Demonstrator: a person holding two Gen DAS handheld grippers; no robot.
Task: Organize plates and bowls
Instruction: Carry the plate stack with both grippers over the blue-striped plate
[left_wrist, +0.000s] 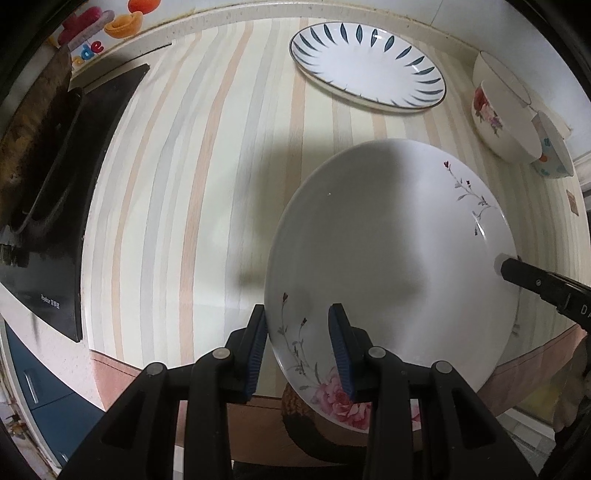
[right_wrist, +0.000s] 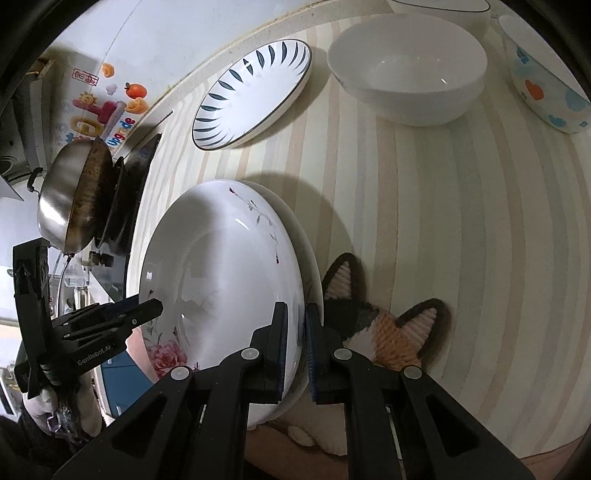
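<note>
A large white plate with pink flowers (left_wrist: 388, 258) is held above the striped counter (left_wrist: 184, 184) by both grippers. My left gripper (left_wrist: 301, 350) straddles its near rim, jaws wide apart with the rim between them. My right gripper (right_wrist: 295, 347) is shut on the opposite rim of the flowered plate (right_wrist: 221, 277); its tip shows in the left wrist view (left_wrist: 517, 273). The left gripper shows in the right wrist view (right_wrist: 147, 312). A blue-leaf plate (left_wrist: 369, 66) (right_wrist: 255, 92) lies at the back.
A white flowered bowl (left_wrist: 498, 110) (right_wrist: 410, 70) and a bowl with blue and orange spots (left_wrist: 552, 147) (right_wrist: 543, 74) stand at the back right. A black stove (left_wrist: 55, 221) with a steel wok (right_wrist: 74, 192) is left. A cat-shaped mat (right_wrist: 388, 325) lies under the plate.
</note>
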